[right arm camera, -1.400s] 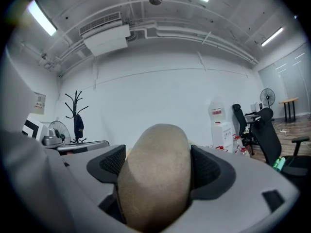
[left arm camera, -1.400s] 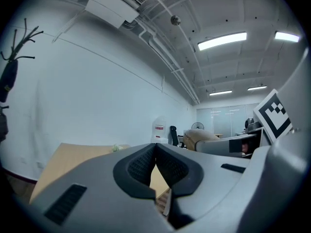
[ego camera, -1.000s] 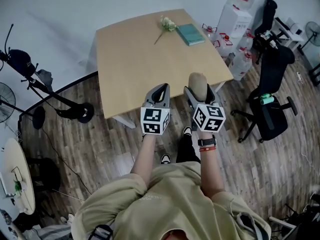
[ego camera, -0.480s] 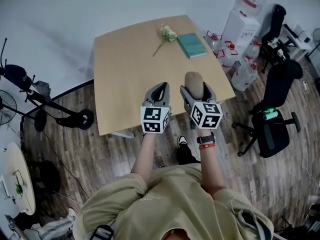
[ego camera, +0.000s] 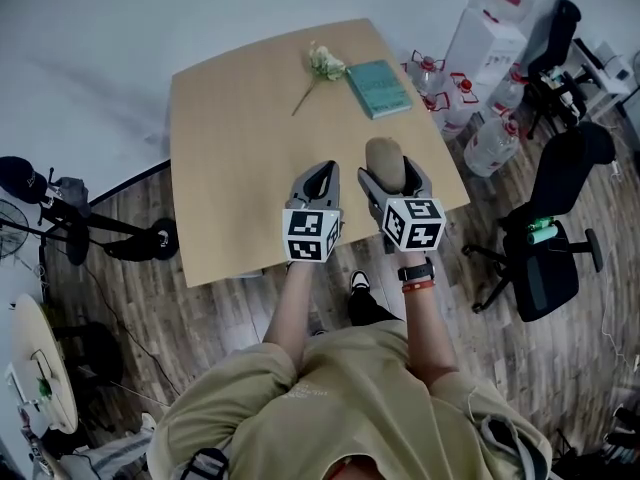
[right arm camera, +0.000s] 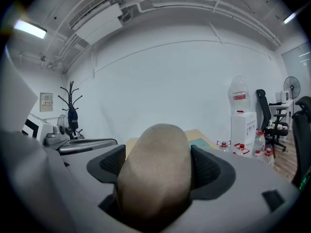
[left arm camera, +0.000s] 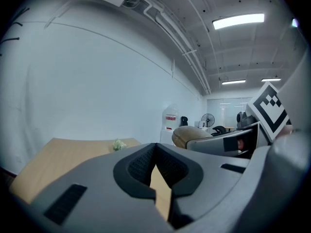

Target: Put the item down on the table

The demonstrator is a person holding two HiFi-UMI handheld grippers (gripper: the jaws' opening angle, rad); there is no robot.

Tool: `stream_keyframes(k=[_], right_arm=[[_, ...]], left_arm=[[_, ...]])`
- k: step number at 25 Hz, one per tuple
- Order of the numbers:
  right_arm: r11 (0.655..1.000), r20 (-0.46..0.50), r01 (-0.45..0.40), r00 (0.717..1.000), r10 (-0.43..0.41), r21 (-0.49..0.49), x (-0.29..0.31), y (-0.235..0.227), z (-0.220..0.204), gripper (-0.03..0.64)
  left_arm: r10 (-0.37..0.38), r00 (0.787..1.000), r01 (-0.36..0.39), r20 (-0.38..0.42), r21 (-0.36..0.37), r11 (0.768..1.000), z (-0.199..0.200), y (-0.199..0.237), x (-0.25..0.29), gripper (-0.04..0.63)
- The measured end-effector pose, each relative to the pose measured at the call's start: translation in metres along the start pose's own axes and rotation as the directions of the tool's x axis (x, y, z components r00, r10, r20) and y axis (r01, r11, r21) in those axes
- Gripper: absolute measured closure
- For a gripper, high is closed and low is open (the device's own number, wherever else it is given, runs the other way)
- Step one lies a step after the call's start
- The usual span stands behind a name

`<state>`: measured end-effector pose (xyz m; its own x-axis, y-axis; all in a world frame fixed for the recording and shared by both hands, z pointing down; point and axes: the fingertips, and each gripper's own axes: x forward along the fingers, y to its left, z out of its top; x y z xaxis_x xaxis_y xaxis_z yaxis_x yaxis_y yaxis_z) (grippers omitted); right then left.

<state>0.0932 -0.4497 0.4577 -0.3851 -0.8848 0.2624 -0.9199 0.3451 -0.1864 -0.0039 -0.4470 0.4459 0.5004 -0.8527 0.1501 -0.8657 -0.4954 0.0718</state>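
Note:
A tan, rounded oblong item [ego camera: 384, 157] stands upright between the jaws of my right gripper [ego camera: 392, 175], which is shut on it. In the right gripper view the item [right arm camera: 155, 154] fills the gap between the two dark pads. My left gripper [ego camera: 320, 180] hangs level beside it, shut and holding nothing; in its own view the left gripper [left arm camera: 156, 178] shows only a thin slit, with the item [left arm camera: 190, 135] off to the right. Both grippers hover over the near part of the light wooden table [ego camera: 235, 148].
A white flower [ego camera: 324, 63] and a teal book [ego camera: 378, 88] lie at the table's far side. Water bottles [ego camera: 488, 143] and a dispenser [ego camera: 488, 13] stand right of the table, beside a black office chair [ego camera: 555, 223]. A black stand [ego camera: 100, 230] sits at the left.
The person has stepped toward the table. Both grippers, which were at its front edge, now hang over its near part. The item stays held in the right gripper.

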Motion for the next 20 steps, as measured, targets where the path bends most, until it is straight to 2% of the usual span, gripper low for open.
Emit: stream_keyframes(k=[6,20], right_arm=[[1.0,-0.036,-0.013,0.999,0.013,0.004,0.039,-0.031,-0.002,0.183],[1.0,-0.154,-0.023,0.988,0.025,0.011,0.126,-0.118,-0.056,0.183]], left_arm=[[-0.009,1.0,0.008,-0.024,-0.02,1.0,-0.013,0.006,0.046,0.574],[0.0,0.993,-0.006,-0.115,-0.048,0.999,-0.065,0.028,0.129,0.574]])
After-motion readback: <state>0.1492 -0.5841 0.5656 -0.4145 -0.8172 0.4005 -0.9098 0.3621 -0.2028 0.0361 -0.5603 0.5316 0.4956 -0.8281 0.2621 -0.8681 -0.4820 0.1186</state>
